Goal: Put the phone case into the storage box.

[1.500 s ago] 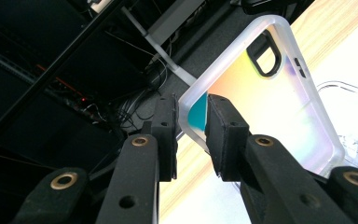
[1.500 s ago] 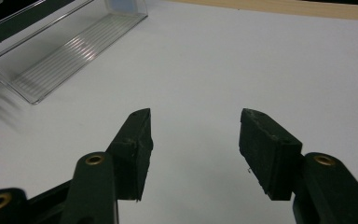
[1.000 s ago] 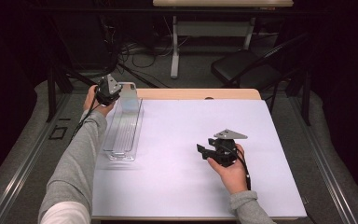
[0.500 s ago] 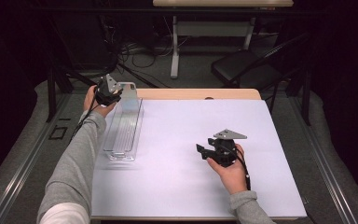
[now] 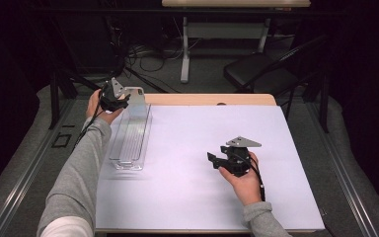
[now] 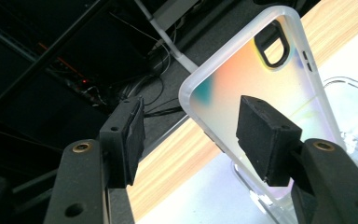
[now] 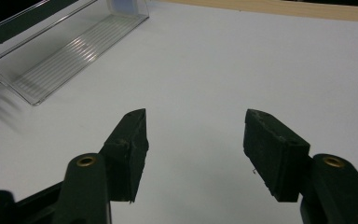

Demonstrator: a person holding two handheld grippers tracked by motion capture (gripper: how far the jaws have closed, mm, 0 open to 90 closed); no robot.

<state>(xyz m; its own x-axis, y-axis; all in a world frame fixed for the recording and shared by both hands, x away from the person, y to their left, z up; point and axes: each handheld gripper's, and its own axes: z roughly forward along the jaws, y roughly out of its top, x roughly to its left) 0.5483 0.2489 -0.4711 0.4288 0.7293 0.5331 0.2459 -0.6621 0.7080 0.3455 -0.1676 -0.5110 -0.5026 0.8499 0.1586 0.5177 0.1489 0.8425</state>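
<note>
A translucent phone case (image 6: 242,79) with an iridescent sheen stands upright at the far end of a clear plastic rack (image 5: 131,138), at the table's back left. My left gripper (image 6: 193,123) is at the case (image 5: 137,96). Its jaws have just been opening and now stand apart: the left pad is clear of the case, and the right pad (image 6: 263,135) sits in front of the case's edge. My left gripper (image 5: 122,100) is held level at the rack's far end. My right gripper (image 5: 214,159) hovers open over the white sheet, with nothing between its pads (image 7: 196,140).
The long clear rack (image 7: 60,51) runs front to back along the sheet's left side. A white sheet (image 5: 192,197) covers most of the wooden table (image 5: 212,99). A dark chair (image 5: 261,71) and cables lie beyond the far edge.
</note>
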